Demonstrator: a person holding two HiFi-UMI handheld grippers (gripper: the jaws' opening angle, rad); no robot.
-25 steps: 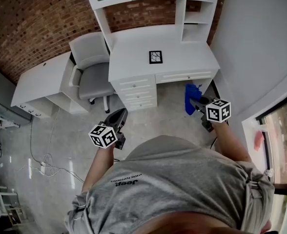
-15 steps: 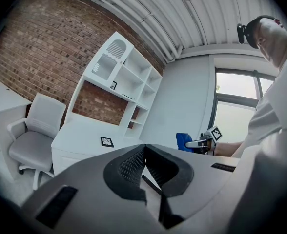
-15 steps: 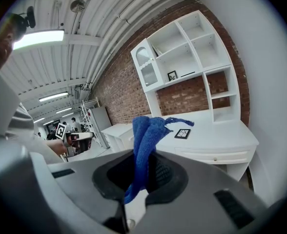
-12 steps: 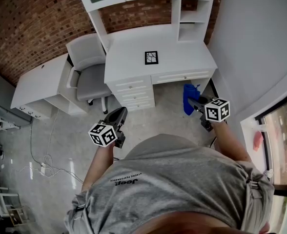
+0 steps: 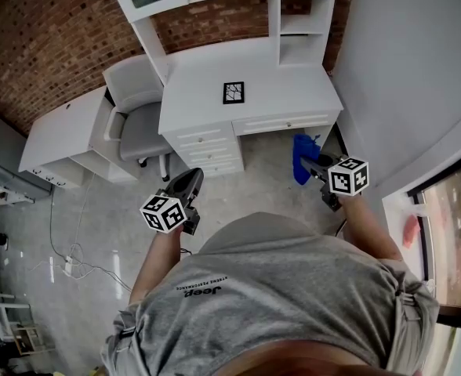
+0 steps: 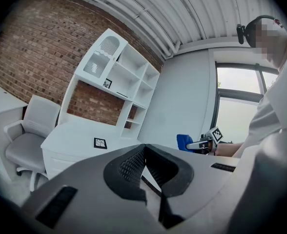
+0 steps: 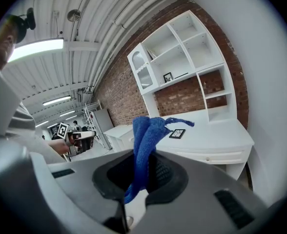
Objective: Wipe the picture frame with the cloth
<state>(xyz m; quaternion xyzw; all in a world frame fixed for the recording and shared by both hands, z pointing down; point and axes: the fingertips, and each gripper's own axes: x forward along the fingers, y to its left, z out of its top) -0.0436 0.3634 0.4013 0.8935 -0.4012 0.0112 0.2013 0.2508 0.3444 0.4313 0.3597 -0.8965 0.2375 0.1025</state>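
Head view: left hand-held gripper [image 5: 188, 180] closed, nothing in it. The right hand-held gripper [image 5: 315, 164] is clamped on the folded blue cloth [image 5: 300, 160]. Both are over the floor [image 5: 266, 167], short of the white worktop [image 5: 293, 94]. Farther out, the picture frame [image 5: 233, 92] lies flat mid-worktop, well apart from the cloth.

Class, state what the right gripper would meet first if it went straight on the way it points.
Most likely the front edge of the desk, right of the frame, across bare floor; depth is unclear. The cloth in the right gripper would touch first.
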